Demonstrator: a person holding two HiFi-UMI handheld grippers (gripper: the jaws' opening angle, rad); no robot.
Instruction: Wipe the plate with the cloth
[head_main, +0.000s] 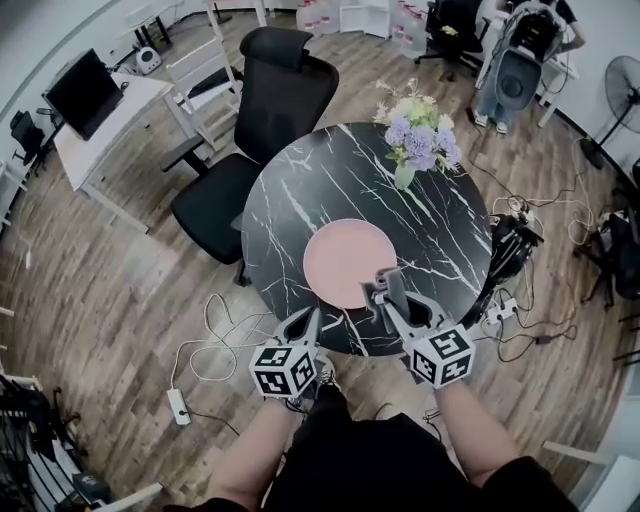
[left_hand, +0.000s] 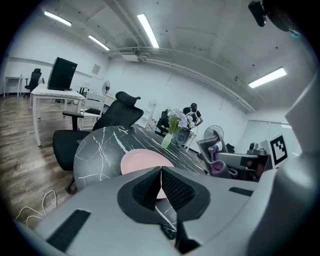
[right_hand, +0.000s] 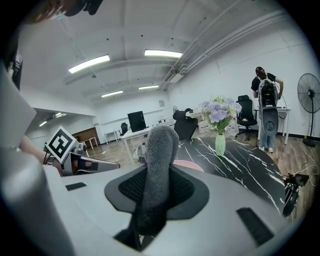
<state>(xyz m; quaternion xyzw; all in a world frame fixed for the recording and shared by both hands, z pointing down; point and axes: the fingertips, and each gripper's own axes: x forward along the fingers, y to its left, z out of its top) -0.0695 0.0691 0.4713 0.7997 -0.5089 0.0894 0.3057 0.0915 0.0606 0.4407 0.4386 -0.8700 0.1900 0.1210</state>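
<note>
A round pink plate (head_main: 349, 262) lies on the near half of the black marble table (head_main: 300, 190); the same plate (left_hand: 140, 161) shows ahead in the left gripper view and as a pink edge (right_hand: 192, 165) in the right gripper view. My right gripper (head_main: 388, 290) hovers at the plate's near right rim, shut on a folded grey cloth (right_hand: 157, 175) that stands up between its jaws. My left gripper (head_main: 313, 322) hangs at the table's near edge, just left of the plate, shut and empty (left_hand: 161, 182).
A vase of purple and white flowers (head_main: 415, 140) stands at the far right of the table. A black office chair (head_main: 255, 120) sits behind the table. Cables and a power strip (head_main: 178, 404) lie on the wood floor. A person (head_main: 520, 50) stands at the far right.
</note>
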